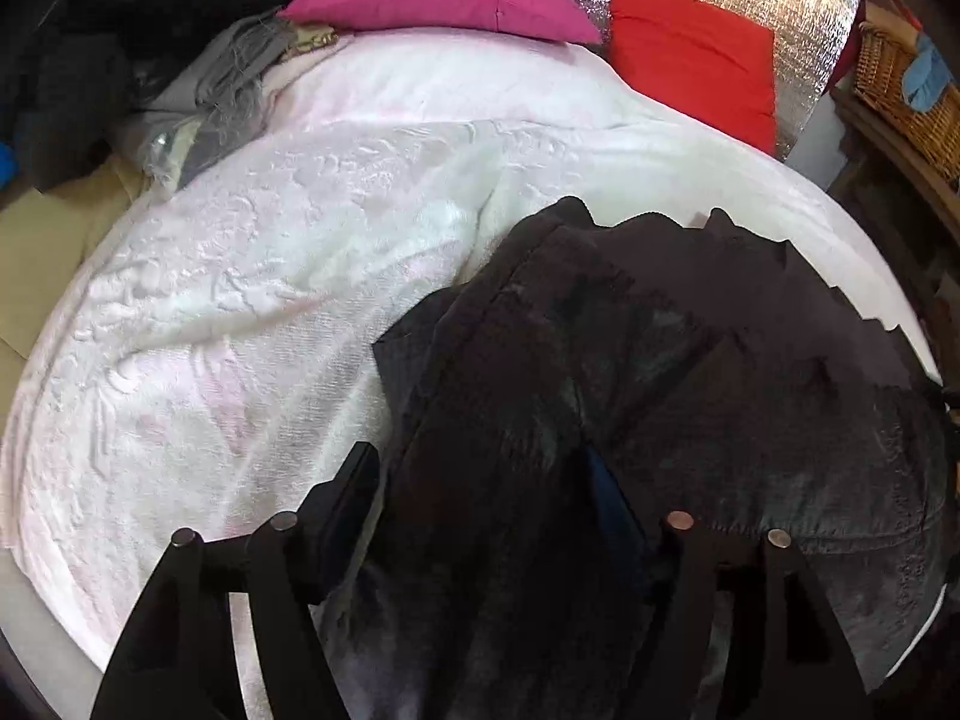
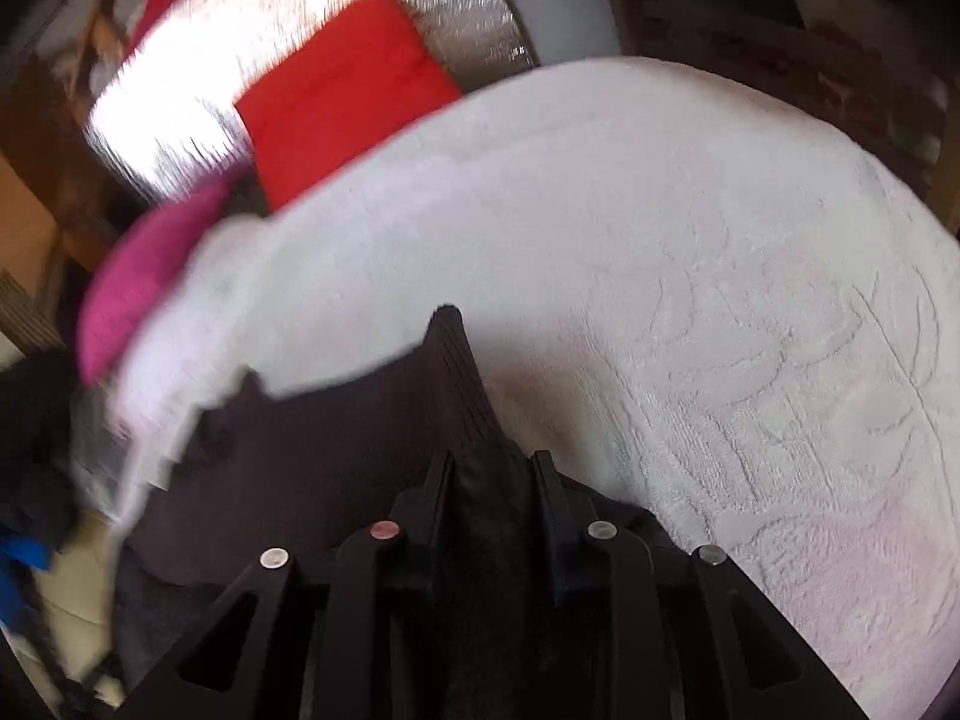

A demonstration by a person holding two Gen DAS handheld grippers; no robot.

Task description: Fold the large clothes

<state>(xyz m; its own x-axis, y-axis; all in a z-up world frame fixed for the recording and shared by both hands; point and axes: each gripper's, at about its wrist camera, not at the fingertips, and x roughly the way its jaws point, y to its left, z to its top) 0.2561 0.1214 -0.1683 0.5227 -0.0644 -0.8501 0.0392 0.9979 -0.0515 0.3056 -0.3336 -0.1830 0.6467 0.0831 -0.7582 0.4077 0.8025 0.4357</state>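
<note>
Dark garment [image 2: 360, 456] pinched in right gripper [image 2: 492, 480]; left gripper [image 1: 480, 480] wide, cloth between, hold unclear. Bunched fabric may slip.

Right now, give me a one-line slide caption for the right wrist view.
Right gripper pinches a fold of the dark garment over the white blanket, red cushion behind.

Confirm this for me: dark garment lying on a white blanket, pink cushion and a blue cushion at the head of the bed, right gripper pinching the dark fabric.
One detail is off: the second cushion is red, not blue, as both wrist views show. It sits beside the pink cushion at the head of the bed. The dark garment does lie on the white blanket, and the right gripper pinches its fabric.
</note>
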